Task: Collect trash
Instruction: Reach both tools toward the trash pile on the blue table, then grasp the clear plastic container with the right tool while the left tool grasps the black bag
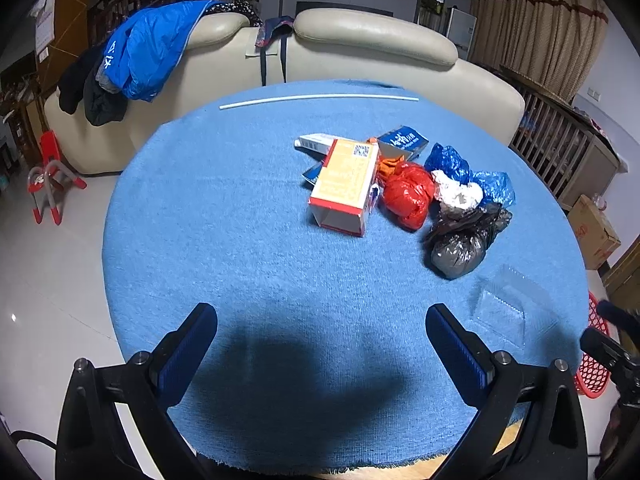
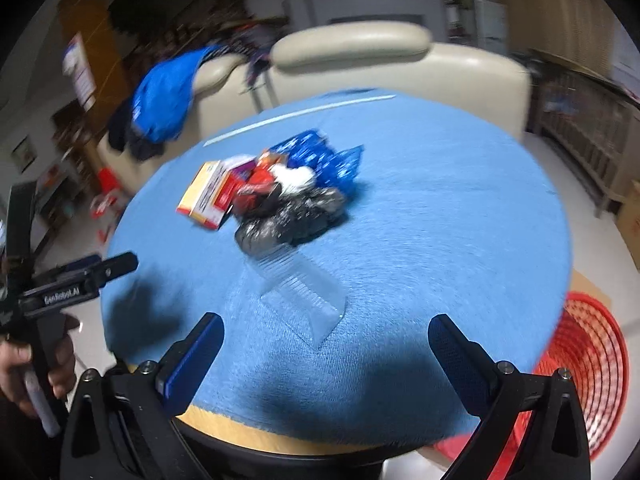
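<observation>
Opening stage of collection is judged to be in hand: nothing has been lifted, and every item lies on the blue-clothed round table [image 1: 248,216].

Tools. Left gripper [image 1: 321,344]: fingers spread wide, nothing held, poised over bare cloth at the near edge. Right gripper [image 2: 325,354]: likewise spread and unloaded, aimed toward the clear plastic clamshell tray [image 2: 304,300].

Trash, clustered right of the table's centre:
- orange-and-white carton [image 1: 346,186], lying on its side;
- blue-and-white carton [image 1: 404,142] behind it, with a flat box [image 1: 316,143] beside;
- red plastic bag [image 1: 408,194], knotted;
- blue plastic bag [image 1: 452,164];
- crumpled white wad [image 1: 456,194];
- black plastic bag [image 1: 464,246], nearest item of the pile;
- clear tray, lying apart, just in front of the right gripper.

Receptacle: red mesh basket [image 2: 584,364], on the floor beside the table's right edge.

Next move, as judged: the tray's thin transparent rim is to be straddled and pinched lightly, since it may flex or slide on the cloth.

View differences. The basket is shown almost whole only by the right wrist camera, which is motion-blurred. Carton print is legible only in the left wrist view. A white rod [image 1: 320,100] lies along the far edge.
</observation>
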The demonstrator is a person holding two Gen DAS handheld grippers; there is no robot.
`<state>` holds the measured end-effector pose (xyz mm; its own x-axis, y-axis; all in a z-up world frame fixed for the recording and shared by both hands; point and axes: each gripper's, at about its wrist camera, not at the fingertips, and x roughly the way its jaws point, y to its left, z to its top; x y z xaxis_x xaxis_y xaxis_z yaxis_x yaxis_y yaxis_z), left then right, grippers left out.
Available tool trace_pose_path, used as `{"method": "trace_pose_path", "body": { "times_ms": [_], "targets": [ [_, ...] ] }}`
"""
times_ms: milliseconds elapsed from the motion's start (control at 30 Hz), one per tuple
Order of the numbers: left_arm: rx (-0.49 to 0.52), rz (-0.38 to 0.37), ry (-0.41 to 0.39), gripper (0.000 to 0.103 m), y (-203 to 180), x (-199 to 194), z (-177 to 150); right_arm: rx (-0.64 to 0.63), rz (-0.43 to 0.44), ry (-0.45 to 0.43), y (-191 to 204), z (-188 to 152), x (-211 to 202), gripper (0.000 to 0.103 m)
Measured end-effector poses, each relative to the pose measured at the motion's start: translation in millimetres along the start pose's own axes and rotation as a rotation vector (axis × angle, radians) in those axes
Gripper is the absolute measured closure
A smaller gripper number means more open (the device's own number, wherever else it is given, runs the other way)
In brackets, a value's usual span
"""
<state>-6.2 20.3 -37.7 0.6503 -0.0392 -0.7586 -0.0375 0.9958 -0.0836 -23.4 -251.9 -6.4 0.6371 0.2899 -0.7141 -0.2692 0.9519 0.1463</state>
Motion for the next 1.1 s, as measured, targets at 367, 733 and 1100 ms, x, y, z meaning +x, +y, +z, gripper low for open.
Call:
{"method": "trace_pose_path", "body": {
  "times_ms": [367,733,1100],
  "targets": [
    [0.009,-0.005,0.030,0.000,1.8,10.4,-4.4,-0.164,0.104,0.173,-1.4,12.8,56.1,0.000],
    [0.053,-0.028,0.055,0.000,-9.5,23.3,-4.3,-0.238,0.170,0.259,5.6,19.4,101.7,0.058],
    [0.225,-0.151,0.060,0.000,-77.9,55.7,35.6,0.003,0.227,0.177,-40.3,11.9,72.2,0.079]
  ]
}}
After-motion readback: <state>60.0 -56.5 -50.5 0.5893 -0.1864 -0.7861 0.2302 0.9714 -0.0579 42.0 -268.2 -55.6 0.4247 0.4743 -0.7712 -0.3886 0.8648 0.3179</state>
